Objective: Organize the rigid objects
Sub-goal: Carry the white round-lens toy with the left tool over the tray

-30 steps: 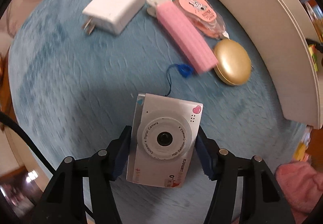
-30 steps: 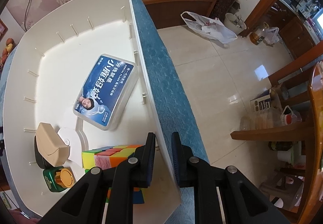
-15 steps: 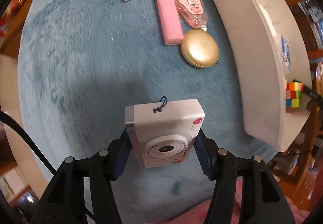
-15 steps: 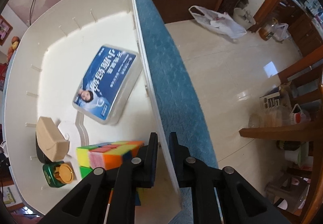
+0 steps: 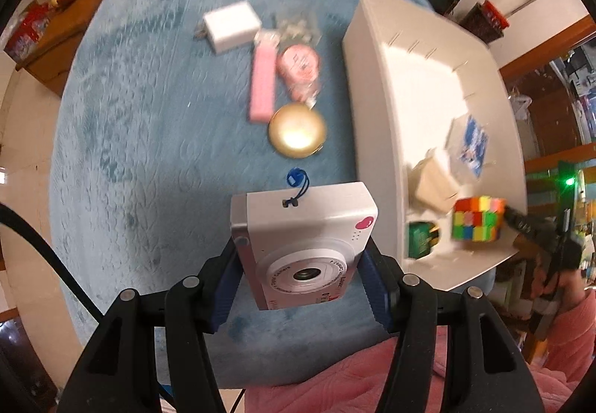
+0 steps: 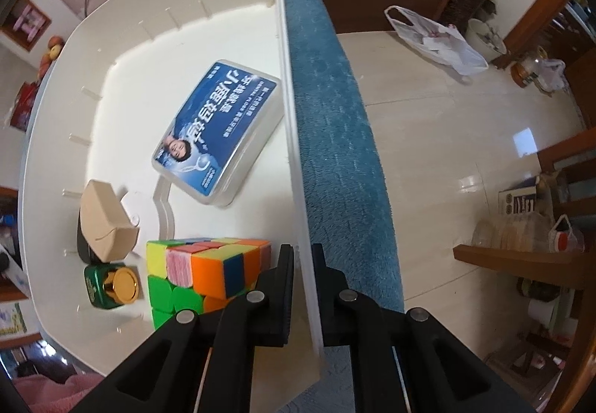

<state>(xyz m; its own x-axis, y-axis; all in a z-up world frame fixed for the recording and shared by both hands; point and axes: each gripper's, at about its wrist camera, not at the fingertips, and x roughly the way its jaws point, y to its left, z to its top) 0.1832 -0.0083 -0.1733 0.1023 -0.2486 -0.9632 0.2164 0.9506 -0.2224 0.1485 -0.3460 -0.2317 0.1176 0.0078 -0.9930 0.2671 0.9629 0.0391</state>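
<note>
1. Left gripper (image 5: pixel 301 264): jaws partly open, blue pads pressed on both short sides of a white compact digital camera (image 5: pixel 303 239). Camera is clear of the surface, lens toward the viewer, blue wrist strap (image 5: pixel 297 177) hanging off its far edge.
2. Right gripper (image 6: pixel 302 260): jaws nearly together, pinching the near side wall of the white storage bin (image 6: pixel 294 137), one finger inside, one outside. Its jaws have just been closing onto that wall.
3. Bin sits on the blue plush table cover (image 5: pixel 149 137), at the right edge of the table in the left wrist view.
4. Bin contents, right wrist view: clear box with blue label (image 6: pixel 219 131) lying flat next to the gripped wall; colour puzzle cube (image 6: pixel 203 273) just beside the inner finger; beige box (image 6: pixel 108 223) resting over a dark item; green bottle with gold cap (image 6: pixel 111 286) near it.
5. On the cover outside the bin, left wrist view (blurred): white plug charger (image 5: pixel 231 26), pink bar-shaped item (image 5: pixel 262 85), pink round tape dispenser (image 5: pixel 300 68), gold round compact (image 5: pixel 297 130), small clear case (image 5: pixel 298 25). All lie in a loose cluster, well apart from the held camera.
6. Pink sleeve (image 5: pixel 566 331) visible at lower right.
</note>
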